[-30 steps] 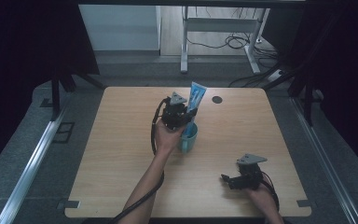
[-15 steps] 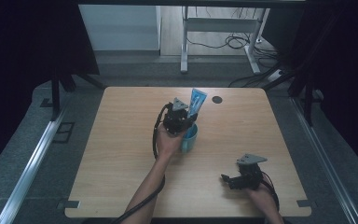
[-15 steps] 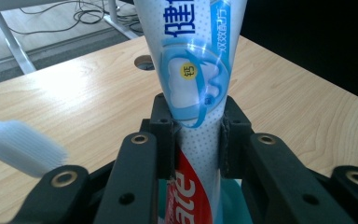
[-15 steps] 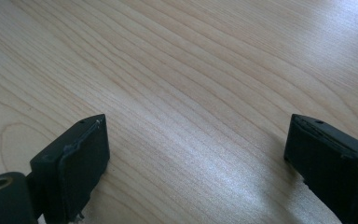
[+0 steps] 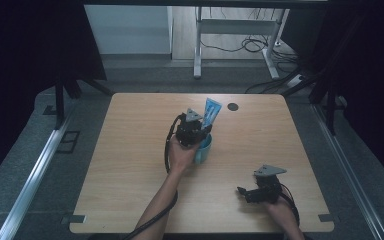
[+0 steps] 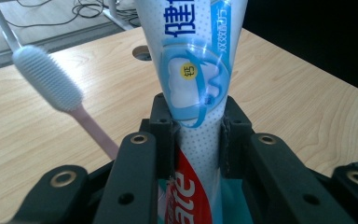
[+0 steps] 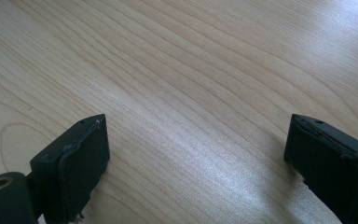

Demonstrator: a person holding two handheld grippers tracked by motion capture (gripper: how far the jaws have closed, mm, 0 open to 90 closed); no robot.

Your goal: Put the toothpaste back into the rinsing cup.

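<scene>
A white and blue toothpaste tube [image 6: 196,70] stands upright, its lower end down in a blue cup [image 5: 203,150] near the table's middle. My left gripper [image 6: 196,116] is shut on the tube, one pad against each side. In the high view the left gripper [image 5: 192,131] sits over the cup with the tube [image 5: 211,111] sticking up behind it. A pink toothbrush with a white head [image 6: 51,79] leans out of the cup to the left of the tube. My right gripper [image 7: 196,149] is open just above bare wood, and it rests near the table's front right [image 5: 245,192].
The wooden table [image 5: 130,150] has a round cable hole [image 5: 233,106] at its far edge, behind the cup. A white desk frame and cables [image 5: 240,45] stand on the floor beyond the table. Metal rails run along both sides.
The left gripper and the tube have sunk slightly toward the cup. The right gripper has stayed still.
</scene>
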